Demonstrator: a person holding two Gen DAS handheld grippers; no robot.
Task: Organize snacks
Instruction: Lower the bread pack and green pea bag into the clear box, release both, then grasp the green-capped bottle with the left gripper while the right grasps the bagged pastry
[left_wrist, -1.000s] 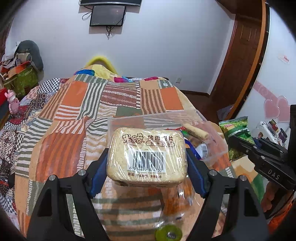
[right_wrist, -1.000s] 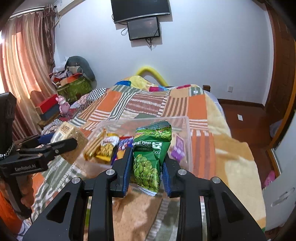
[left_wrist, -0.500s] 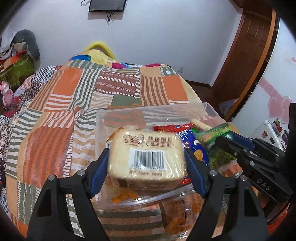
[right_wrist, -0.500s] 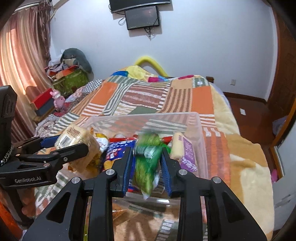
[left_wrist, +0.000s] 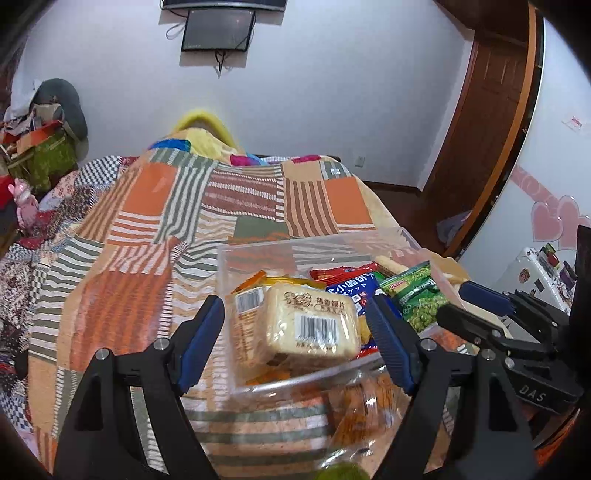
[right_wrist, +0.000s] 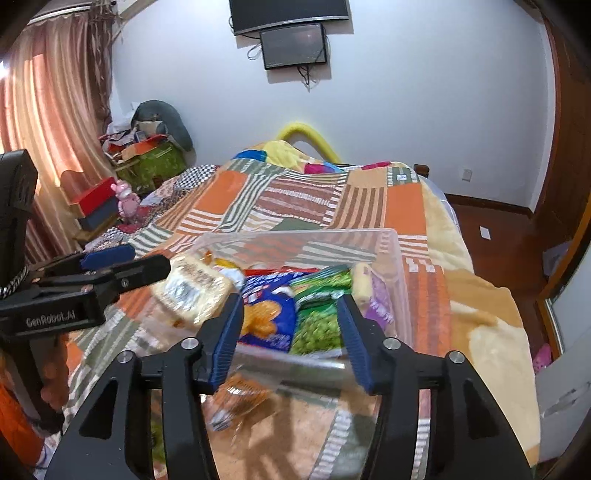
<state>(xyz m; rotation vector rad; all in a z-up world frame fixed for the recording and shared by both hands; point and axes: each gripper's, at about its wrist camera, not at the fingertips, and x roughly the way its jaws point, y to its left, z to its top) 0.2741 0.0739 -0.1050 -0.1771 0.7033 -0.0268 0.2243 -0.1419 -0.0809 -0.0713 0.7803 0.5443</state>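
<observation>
Both grippers hang over a clear plastic bin (left_wrist: 399, 240) that sits on the patchwork bed (left_wrist: 155, 229), and both are spread with nothing between the fingers. The left gripper (left_wrist: 295, 332) has its blue pads wide apart on either side of a toast-slice pack (left_wrist: 314, 325), which lies just ahead of it in the near left part of the bin, its long axis running across the gap from pad to pad; neither pad appears to touch it. The right gripper (right_wrist: 291, 325) stands open above the bin's near wall, with a green pea bag (right_wrist: 317, 321) directly ahead between its fingers and a blue biscuit bag (right_wrist: 269, 314) just inside its left finger.

Both packs look set down inside the bin, so the placing step seems finished. More crinkly packets (left_wrist: 362, 406) lie on the bed below and nearer than the bin wall, under the left gripper's right finger; judging by that, the left gripper is the nearer one for the next pick.
</observation>
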